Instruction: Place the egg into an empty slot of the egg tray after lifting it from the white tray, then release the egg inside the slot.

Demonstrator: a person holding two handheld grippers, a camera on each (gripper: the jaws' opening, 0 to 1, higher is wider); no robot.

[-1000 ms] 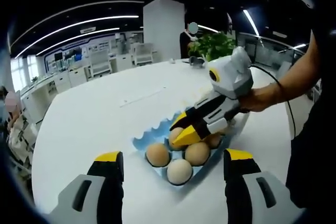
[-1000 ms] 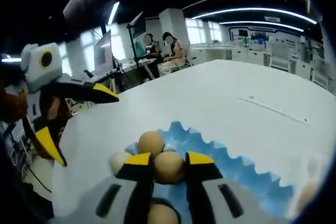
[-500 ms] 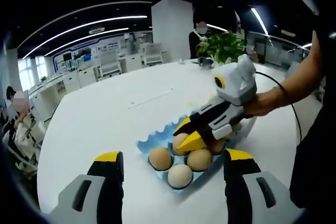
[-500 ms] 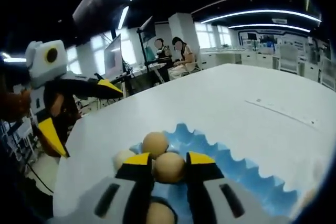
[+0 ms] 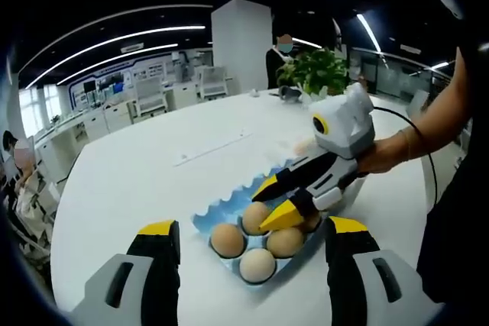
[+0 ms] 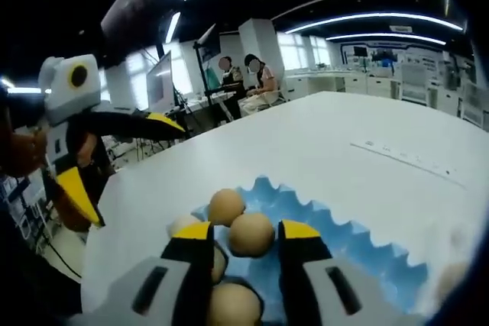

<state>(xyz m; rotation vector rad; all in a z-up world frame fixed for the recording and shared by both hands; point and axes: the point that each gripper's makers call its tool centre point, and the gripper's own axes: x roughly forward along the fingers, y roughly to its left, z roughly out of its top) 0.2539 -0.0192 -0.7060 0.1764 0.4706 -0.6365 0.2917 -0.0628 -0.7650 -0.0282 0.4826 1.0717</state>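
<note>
Now egg [image 6: 251, 234] btwn hand-held gripper [image 6: 246, 236] jaws.

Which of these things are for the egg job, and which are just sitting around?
For the job:
- right gripper, jaws open beside the egg
- blue egg tray, with other eggs in its slots
- left gripper, open and holding nothing

Just sitting around:
- green plant
- monitor
- white table, which only holds the tray
</note>
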